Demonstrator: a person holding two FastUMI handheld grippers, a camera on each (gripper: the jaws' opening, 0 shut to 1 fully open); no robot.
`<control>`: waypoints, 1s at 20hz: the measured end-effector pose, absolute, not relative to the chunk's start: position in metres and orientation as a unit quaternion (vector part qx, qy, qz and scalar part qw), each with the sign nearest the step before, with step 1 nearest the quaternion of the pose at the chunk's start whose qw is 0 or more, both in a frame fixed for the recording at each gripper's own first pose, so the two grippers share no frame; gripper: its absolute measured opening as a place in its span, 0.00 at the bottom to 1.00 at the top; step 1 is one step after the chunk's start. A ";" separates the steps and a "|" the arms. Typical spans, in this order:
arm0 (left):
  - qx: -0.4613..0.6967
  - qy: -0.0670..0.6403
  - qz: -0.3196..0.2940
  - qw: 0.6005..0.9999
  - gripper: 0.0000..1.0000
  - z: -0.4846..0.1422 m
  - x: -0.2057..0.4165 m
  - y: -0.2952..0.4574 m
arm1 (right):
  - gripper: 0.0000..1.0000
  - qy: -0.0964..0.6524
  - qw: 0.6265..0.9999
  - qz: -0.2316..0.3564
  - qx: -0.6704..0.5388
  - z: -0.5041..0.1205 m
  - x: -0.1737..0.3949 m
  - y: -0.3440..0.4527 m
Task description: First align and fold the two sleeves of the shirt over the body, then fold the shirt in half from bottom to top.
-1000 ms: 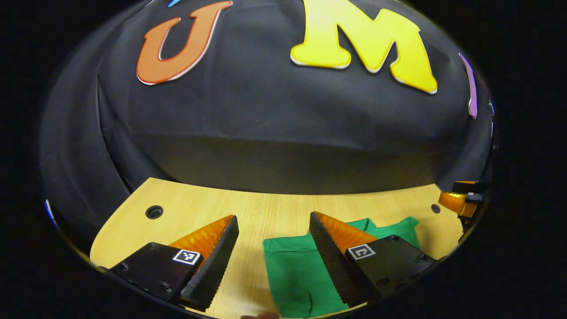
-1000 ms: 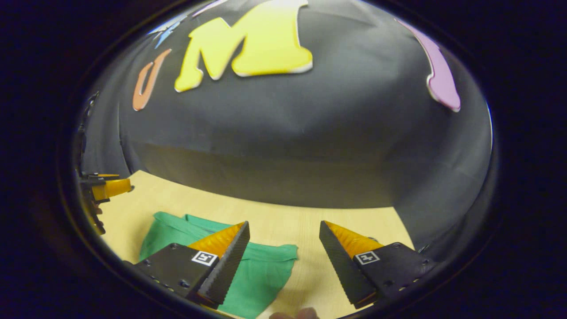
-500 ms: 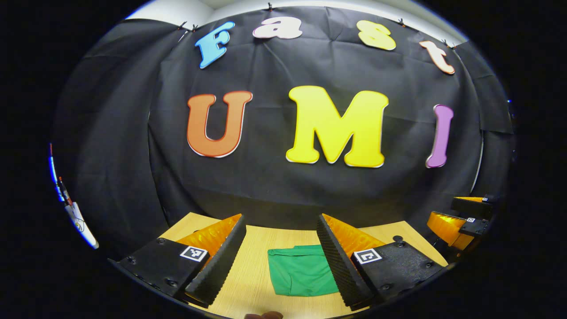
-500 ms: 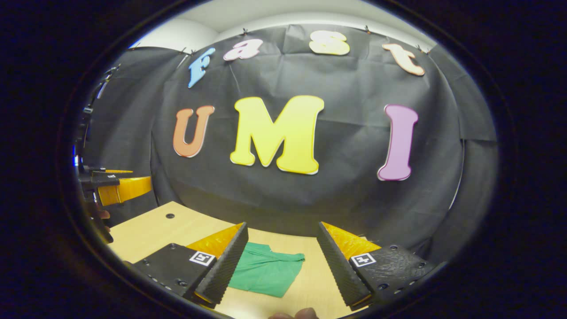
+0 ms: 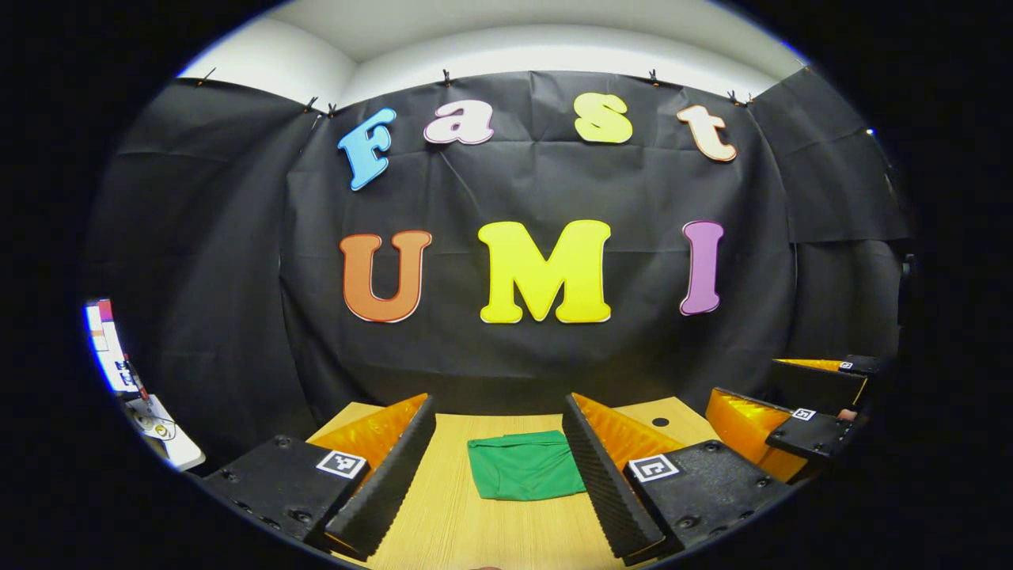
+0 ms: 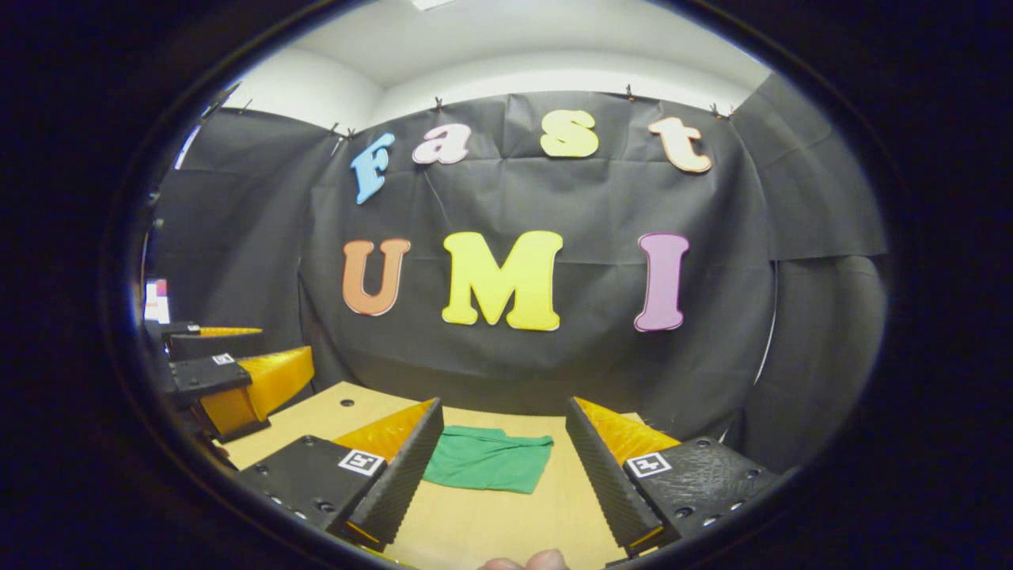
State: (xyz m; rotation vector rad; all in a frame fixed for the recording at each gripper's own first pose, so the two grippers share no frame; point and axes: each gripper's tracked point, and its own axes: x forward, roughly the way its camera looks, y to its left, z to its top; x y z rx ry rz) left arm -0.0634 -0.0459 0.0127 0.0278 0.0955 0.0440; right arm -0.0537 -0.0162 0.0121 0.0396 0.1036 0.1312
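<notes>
The green shirt (image 5: 524, 469) lies folded into a small flat rectangle on the wooden table (image 5: 475, 530), far ahead of both grippers. In the left gripper view my left gripper (image 5: 498, 475) is open, held above the near part of the table, nothing between its fingers. The right gripper (image 5: 779, 412) appears at that view's right edge. In the right gripper view the folded shirt (image 6: 487, 459) rests on the table (image 6: 491, 522) beyond my open right gripper (image 6: 502, 475), and the left gripper (image 6: 237, 372) hangs at the left edge.
The black cloth wall (image 5: 554, 372) closes off the table's far side. Small round holes (image 5: 660, 422) sit near the table's back corners (image 6: 343, 403). White items (image 5: 158, 431) lie at the far left, off the table. A fingertip (image 6: 526, 562) shows at the bottom edge.
Both grippers have drawn back and risen away from the shirt, staying open. The folded shirt now looks smaller and farther off, and more of the wall is in view.
</notes>
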 end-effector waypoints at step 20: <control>0.001 0.034 0.034 0.999 1.00 0.026 -0.078 -0.062 | 0.95 0.018 0.997 0.048 0.051 0.039 -0.072 -0.037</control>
